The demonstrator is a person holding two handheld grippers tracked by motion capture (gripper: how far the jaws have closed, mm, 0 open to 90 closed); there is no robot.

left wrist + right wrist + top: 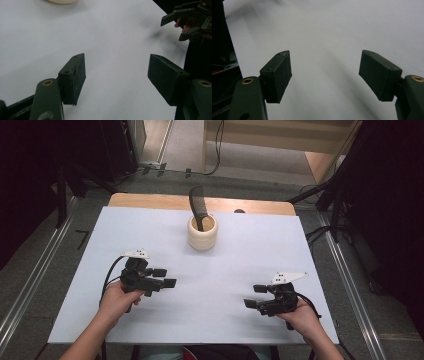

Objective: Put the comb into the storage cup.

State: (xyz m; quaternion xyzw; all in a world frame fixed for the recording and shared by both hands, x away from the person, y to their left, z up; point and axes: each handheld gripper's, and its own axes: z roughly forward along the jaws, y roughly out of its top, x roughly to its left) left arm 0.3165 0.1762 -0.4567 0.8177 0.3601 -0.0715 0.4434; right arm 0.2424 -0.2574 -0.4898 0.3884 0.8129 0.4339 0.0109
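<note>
A cream cup (pixel 203 233) stands upright near the table's (pixel 75 285) far edge, about midway across, with a black comb (pixel 198 207) leaning in it, handle end up. The left gripper (pixel 164 278) hovers over the near left of the table, jaws spread and empty, the cup well ahead and to its right. The right gripper (pixel 255 296) is at the near right, jaws spread on nothing, well apart from the cup.

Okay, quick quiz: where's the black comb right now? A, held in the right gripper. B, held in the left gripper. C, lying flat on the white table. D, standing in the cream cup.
D: the black comb stands tilted in the cream cup at the back of the white table, apart from both grippers.
</note>
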